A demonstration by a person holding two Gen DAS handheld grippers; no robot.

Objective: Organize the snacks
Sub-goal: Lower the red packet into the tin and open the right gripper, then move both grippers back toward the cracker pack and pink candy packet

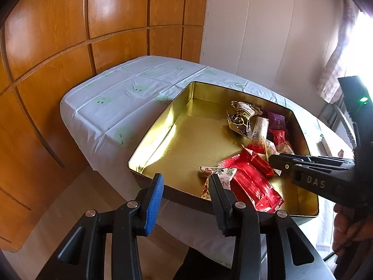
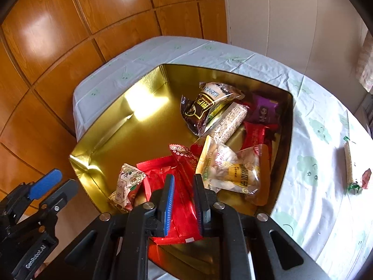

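Observation:
A gold tin box (image 1: 163, 128) (image 2: 105, 126) sits on the table and holds several snack packets along its right side. My right gripper (image 2: 183, 184) hangs over the tin's near right corner, its jaws a narrow gap apart around a long red packet (image 2: 184, 198) (image 1: 254, 182); it also shows in the left wrist view (image 1: 279, 161). My left gripper (image 1: 186, 184) is open and empty just above the tin's near rim, beside a floral packet (image 1: 221, 172) (image 2: 128, 182). A seed packet (image 2: 233, 170), a dark coffee packet (image 2: 205, 107) and a purple packet (image 2: 263, 109) lie further in.
The table has a pale cloth with green prints (image 1: 112, 102) (image 2: 314, 140). A loose snack bar (image 2: 349, 165) and a small red candy (image 2: 366, 177) lie on the cloth right of the tin. Wooden panelling (image 1: 70, 35) stands behind and left.

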